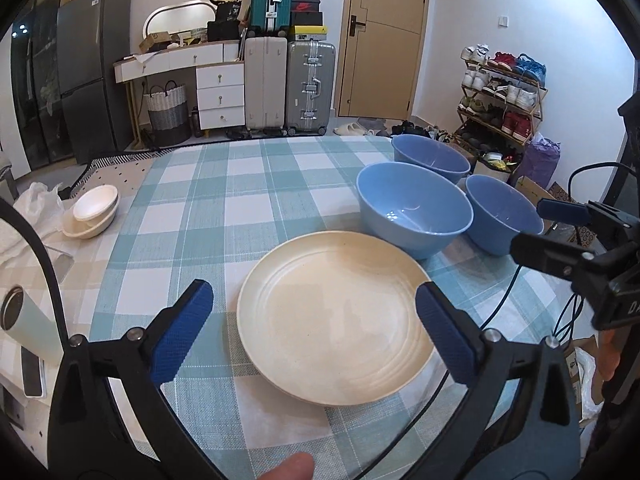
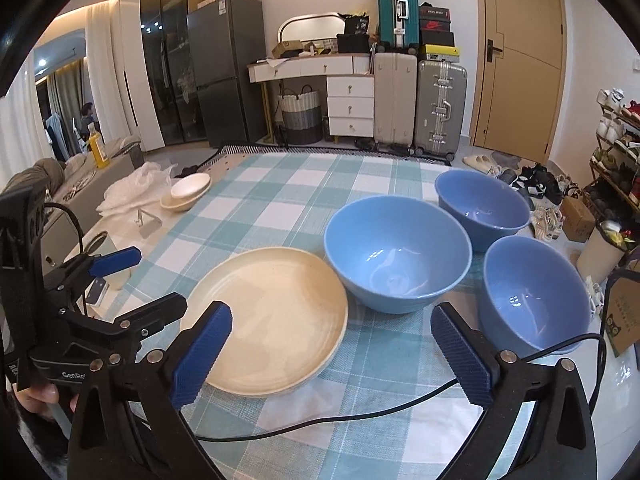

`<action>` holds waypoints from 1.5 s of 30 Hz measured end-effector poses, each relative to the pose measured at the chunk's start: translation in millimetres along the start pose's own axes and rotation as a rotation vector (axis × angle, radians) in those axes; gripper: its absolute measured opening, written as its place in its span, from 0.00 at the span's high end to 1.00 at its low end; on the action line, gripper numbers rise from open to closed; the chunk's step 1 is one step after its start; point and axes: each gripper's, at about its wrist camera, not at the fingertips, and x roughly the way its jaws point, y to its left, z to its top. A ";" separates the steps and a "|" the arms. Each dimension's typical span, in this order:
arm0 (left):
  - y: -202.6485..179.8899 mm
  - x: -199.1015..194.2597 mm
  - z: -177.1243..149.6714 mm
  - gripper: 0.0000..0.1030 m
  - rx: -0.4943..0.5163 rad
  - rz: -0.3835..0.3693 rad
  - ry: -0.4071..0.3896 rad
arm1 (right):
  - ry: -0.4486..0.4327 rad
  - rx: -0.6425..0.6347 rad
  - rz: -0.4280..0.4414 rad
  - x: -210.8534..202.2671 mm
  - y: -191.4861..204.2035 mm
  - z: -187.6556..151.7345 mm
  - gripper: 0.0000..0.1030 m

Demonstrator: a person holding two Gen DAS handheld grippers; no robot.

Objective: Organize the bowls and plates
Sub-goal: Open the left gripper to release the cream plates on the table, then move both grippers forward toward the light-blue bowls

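Both hand-held grippers, left (image 1: pixel 314 334) and right (image 2: pixel 330 354), gape empty; cream plate (image 2: pixel 266 322) placed, three blue bowls (image 2: pixel 396 254) at two o'clock unstacked.

FREE: checked tablecloth (image 2: pixel 280 200) left of and beyond cream plate (image 2: pixel 268 316) | OBSTACLES: three blue bowls (image 2: pixel 396 252) right of plate; black cable (image 2: pixel 360 416) in front of it.

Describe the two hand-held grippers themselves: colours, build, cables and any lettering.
Both look alike. The left hand-held gripper has a black plastic frame, silver pivot bolts and two fingers faced with blue ribbed pads. The right hand-held gripper is built the same way. White lettering starting "GenRo" marks the left one's body, seen from the right wrist view. A thin black cable trails across the checked tablecloth.
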 end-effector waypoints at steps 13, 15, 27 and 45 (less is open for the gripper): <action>-36.0 -6.8 24.5 0.02 0.031 -0.023 -0.008 | -0.065 0.031 -0.014 -47.2 -42.6 10.8 0.00; -40.4 -3.9 28.1 0.02 0.033 -0.027 -0.005 | -0.068 0.036 -0.023 -50.2 -48.0 11.4 0.00; -62.2 12.1 55.3 0.02 0.022 -0.066 0.004 | -0.081 0.073 -0.058 -63.0 -87.3 19.0 0.00; -104.3 56.7 93.4 0.02 0.040 -0.115 0.030 | -0.060 0.098 -0.113 -60.1 -138.6 37.3 0.00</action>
